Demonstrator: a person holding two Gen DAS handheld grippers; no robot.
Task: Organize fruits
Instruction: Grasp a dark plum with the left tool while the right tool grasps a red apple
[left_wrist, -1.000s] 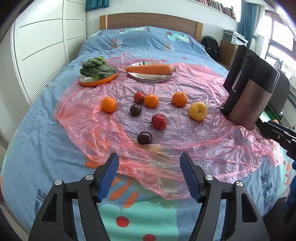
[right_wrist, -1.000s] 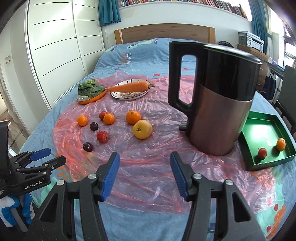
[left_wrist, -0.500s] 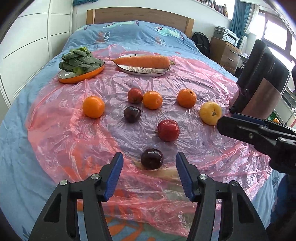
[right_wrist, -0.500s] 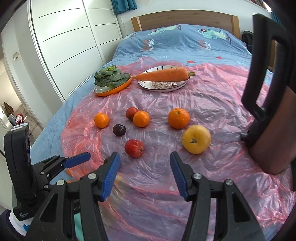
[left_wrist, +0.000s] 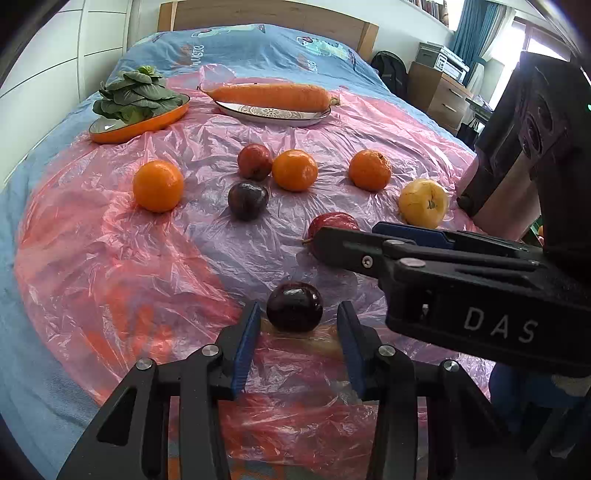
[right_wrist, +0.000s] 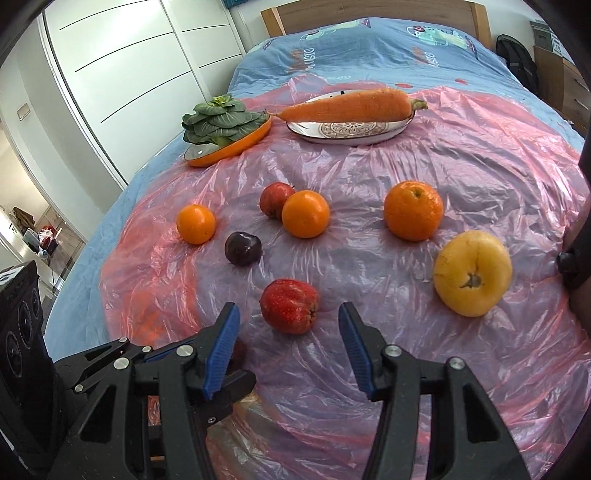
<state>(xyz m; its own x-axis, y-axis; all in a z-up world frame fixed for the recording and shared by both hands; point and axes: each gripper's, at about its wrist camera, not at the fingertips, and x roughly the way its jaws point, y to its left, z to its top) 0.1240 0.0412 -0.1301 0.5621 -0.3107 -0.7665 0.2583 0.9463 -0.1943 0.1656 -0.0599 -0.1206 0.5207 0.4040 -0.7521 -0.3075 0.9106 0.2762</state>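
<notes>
Pick-up step, both at once. Left tool (left_wrist: 295, 325) was closing, pads apparently not yet touching the plum (left_wrist: 294, 311) near the sheet's (left_wrist: 110, 258) front edge. Right tool (right_wrist: 288, 332) stood apart around the red fruit (right_wrist: 289, 305). Next: clamp, lift.

The left gripper (left_wrist: 295, 317) has a clear run to the dark plum (left_wrist: 294, 306), bare pink plastic sheet (left_wrist: 122, 258) on its left. The right gripper (left_wrist: 325, 240) crosses close on its right, over the red fruit (right_wrist: 290, 305). The kettle (left_wrist: 517, 147) blocks the far right.
</notes>
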